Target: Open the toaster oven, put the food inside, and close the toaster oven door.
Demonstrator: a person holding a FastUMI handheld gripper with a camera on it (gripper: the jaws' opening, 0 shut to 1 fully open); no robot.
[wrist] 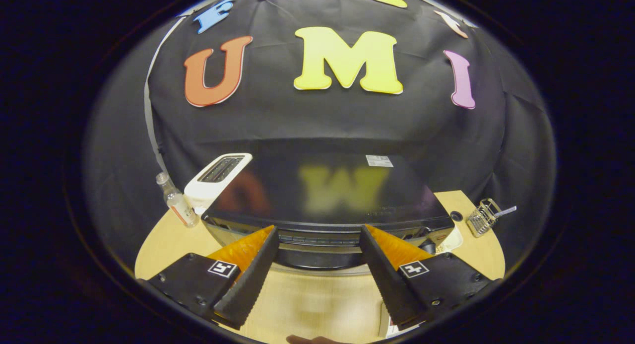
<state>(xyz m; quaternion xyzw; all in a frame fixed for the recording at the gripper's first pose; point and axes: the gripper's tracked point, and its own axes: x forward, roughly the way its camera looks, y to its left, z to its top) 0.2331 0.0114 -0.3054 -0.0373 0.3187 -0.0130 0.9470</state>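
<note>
Gripper [317, 244] held above and just in front of a black toaster oven [327, 195], fingers apart and holding nothing.

The toaster oven sits straight ahead on a pale wooden desk [163, 244], its glossy top beyond the fingers and its long axis running side to side across their line. The fingertips reach the oven's top front edge, one towards each side of its middle. Between them lies the oven's front edge, seen from above; whether the fingers touch it cannot be told. The door looks closed, so opening it is likely the step in hand. The gripper points forward and tilts down, so the front face is barely seen. Left of the oven stand a white slot toaster [218, 177] and a small clear bottle [176, 201]; a wire basket [483, 216] sits at the right. The food cannot be made out.
</note>
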